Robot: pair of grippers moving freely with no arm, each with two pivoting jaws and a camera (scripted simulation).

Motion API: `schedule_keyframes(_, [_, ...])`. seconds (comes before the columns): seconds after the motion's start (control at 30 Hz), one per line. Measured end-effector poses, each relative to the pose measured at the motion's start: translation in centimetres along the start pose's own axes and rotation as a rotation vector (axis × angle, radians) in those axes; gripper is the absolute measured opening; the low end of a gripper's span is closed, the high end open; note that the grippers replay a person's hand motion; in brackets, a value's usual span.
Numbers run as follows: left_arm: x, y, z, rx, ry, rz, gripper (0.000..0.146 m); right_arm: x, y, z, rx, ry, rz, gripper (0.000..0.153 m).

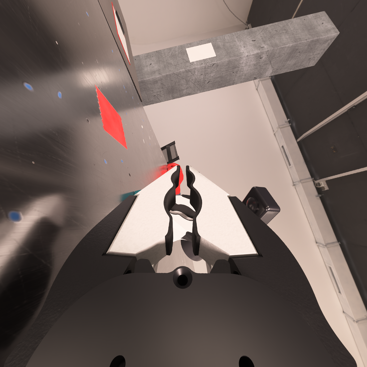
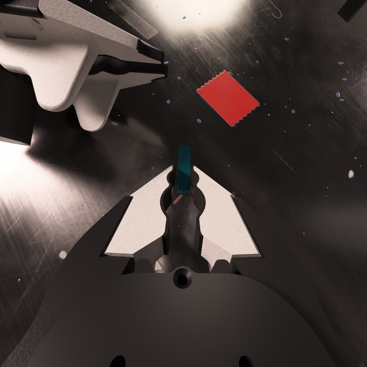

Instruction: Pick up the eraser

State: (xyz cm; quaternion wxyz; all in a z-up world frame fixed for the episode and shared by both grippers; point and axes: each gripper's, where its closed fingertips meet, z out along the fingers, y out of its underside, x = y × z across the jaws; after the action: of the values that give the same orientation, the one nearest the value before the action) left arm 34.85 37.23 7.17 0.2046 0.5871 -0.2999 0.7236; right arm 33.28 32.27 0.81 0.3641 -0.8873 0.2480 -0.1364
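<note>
The eraser (image 2: 184,170) is a slim teal block standing on edge in the right wrist view. My right gripper (image 2: 183,168) is shut on it, with the pads against its two long sides and its far end sticking out past the fingertips. A thin red reflection lies on the shiny dark table (image 2: 278,178) just under it. My left gripper (image 1: 183,168) is shut and empty. It also shows in the right wrist view (image 2: 164,66) at the upper left, apart from the eraser. In the left wrist view a red shape (image 1: 179,179) shows just behind the left fingertips.
A red patch of tape (image 2: 228,97) lies flat on the table beyond the eraser, and shows in the left wrist view (image 1: 112,117) too. A black block (image 2: 351,10) sits at the far right corner. A small black object (image 1: 170,152) stands on the table (image 1: 59,139).
</note>
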Motion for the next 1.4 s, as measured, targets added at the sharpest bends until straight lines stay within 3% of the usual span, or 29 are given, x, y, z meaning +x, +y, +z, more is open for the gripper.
schedule_keyframes(0.27, [0.0,0.0,0.0,-0.004,0.006,-0.013,0.006,-0.5,-0.2,-0.1,0.032,-0.071,0.005,0.011])
schedule_keyframes(0.47, [0.0,0.1,0.0,-0.014,0.016,-0.023,0.006,-2.0,-2.1,-1.1,0.161,-0.215,0.019,0.011])
schedule_keyframes(0.87, [0.4,0.7,0.4,-0.066,0.06,-0.045,0.006,-3.6,-7.0,-3.7,0.452,-0.663,0.404,0.011])
schedule_keyframes(1.17, [1.4,1.4,0.4,-0.122,0.118,-0.048,0.006,-2.2,-7.9,-4.3,0.521,-0.747,0.574,0.011])
schedule_keyframes(1.4, [1.7,1.6,0.4,-0.13,0.135,-0.047,0.006,-1.2,-7.9,-4.4,0.548,-0.735,0.638,0.011])
